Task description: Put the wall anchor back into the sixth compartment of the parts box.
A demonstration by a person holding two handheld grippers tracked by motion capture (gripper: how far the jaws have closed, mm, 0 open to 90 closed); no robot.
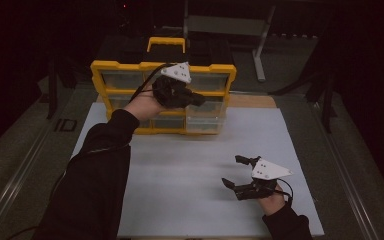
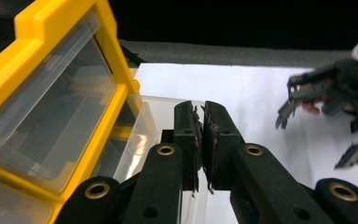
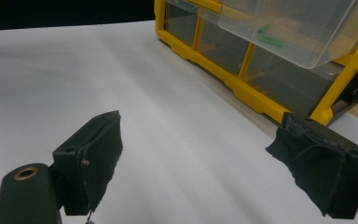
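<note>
While the right gripper (image 1: pixel 236 174) rests wide open and empty on the white mat, the left gripper (image 1: pixel 196 98) pinches a small green piece (image 2: pixel 199 161) directly above the pulled-out clear drawer (image 1: pixel 206 119), the nearer hand

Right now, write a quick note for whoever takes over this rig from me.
Left gripper: fingers nearly together over the pulled-out clear drawer, with a sliver of something green between them; too little shows to say what it is or whether it is clamped.
Right gripper: open, holding nothing, above the white mat, apart from the yellow organizer.
A small green piece already lies in the open drawer.
Done: one drawer is out.
Left, as I judge it: drop the green bit in, then push the drawer shut.
</note>
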